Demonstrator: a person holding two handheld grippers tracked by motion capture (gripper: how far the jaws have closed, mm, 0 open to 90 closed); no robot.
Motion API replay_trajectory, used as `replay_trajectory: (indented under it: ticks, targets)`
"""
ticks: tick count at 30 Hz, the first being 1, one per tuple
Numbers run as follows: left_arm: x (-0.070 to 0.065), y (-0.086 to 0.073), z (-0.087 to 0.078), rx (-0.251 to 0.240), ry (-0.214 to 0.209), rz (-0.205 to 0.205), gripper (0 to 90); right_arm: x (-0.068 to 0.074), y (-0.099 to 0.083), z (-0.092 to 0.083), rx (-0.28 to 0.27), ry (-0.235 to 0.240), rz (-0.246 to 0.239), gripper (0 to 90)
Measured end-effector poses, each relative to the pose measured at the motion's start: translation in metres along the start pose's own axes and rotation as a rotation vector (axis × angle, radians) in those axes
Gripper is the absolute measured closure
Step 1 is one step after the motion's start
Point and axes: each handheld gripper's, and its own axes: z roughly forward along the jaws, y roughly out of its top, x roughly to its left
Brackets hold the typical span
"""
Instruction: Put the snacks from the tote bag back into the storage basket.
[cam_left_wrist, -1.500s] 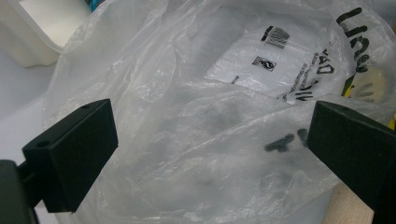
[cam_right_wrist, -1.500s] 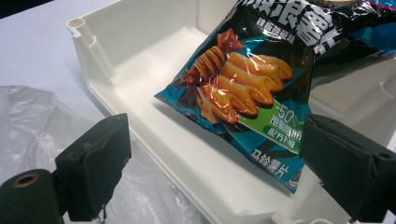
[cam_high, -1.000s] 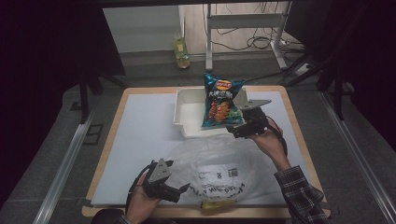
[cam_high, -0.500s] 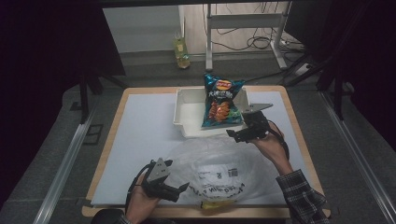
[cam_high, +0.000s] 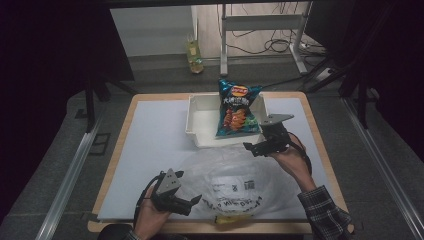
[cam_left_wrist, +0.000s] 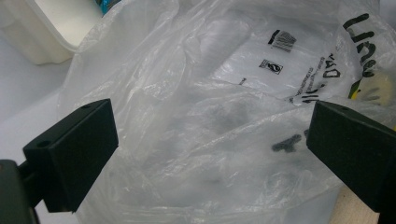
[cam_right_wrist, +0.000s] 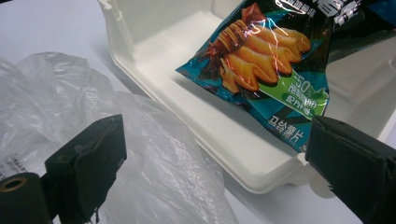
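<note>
Crinkled clear plastic bag (cam_high: 227, 182) lay just in front of the white tray (cam_high: 200, 122), where the chip packet (cam_high: 236, 107) leaned. The right gripper (cam_high: 257, 145), jaws spread and empty, hovered nearer the packet; the left gripper (cam_high: 187, 202) gaped around the bag's near edge.

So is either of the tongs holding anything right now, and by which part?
Nothing is held. The left tongs stand open around a fold of the plastic bag. The right tongs stand open near the white tray with the chip bag.
</note>
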Motion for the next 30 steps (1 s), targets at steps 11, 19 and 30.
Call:
replay_trajectory:
  ticks: [11,19,30]
  targets:
    - [0.001,-0.001,0.0,-0.002,-0.002,-0.013,1.8,0.008,-0.004,-0.009,-0.007,0.017,-0.009,5.3]
    - [0.002,-0.001,0.0,-0.005,0.001,-0.017,1.8,0.014,-0.007,-0.016,-0.005,0.027,0.002,5.4]
    - [0.003,-0.001,0.0,-0.005,0.012,-0.01,2.0,0.022,-0.016,-0.025,-0.006,0.023,-0.001,5.5]
